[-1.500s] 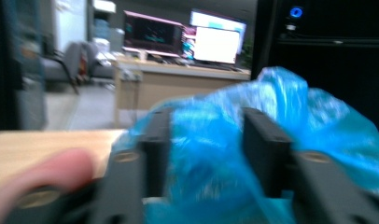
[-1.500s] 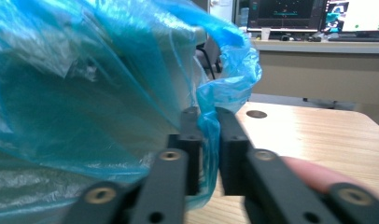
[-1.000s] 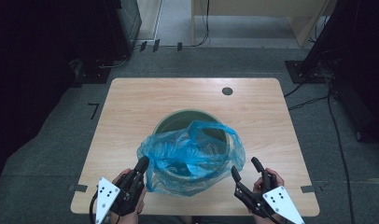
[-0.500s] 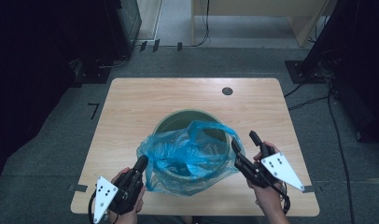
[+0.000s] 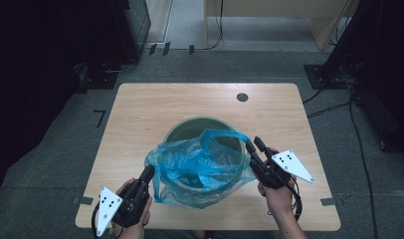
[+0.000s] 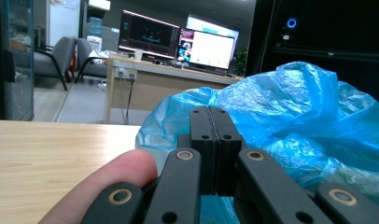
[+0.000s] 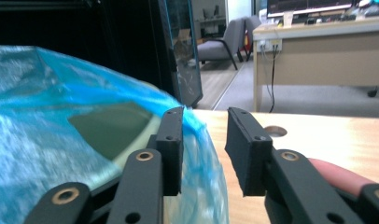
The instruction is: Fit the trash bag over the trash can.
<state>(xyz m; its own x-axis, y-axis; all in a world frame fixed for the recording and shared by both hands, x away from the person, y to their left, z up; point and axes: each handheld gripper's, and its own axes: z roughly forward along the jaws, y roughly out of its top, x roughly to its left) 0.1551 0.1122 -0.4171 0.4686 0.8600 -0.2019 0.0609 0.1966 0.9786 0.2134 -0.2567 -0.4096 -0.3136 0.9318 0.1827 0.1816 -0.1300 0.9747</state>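
Note:
A green round bin [image 5: 190, 128] stands at the middle of the wooden table [image 5: 140, 114]. A crumpled blue plastic bag [image 5: 195, 167] lies over its near half. My left gripper [image 5: 149, 172] is at the bag's left edge; in the left gripper view its jaws [image 6: 209, 116] are pressed together against the blue bag [image 6: 295, 112] and seem to pinch its rim. My right gripper [image 5: 253, 143] is at the bag's right side by the bin's rim. Its jaws [image 7: 204, 121] have just been closing and still stand apart, with the bag's edge [image 7: 199, 135] in the gap beside the left pad.
A round cable hole [image 5: 242, 97] sits in the far right of the tabletop. Dark cabinets stand left and right of the table, with cables on the floor. A desk with lit monitors [image 6: 178, 42] and a grey chair [image 7: 227, 37] lie beyond.
The right gripper has moved away from the near edge, up along the bag's right side to the bin's rim, and its jaws have narrowed. The left gripper has stayed put.

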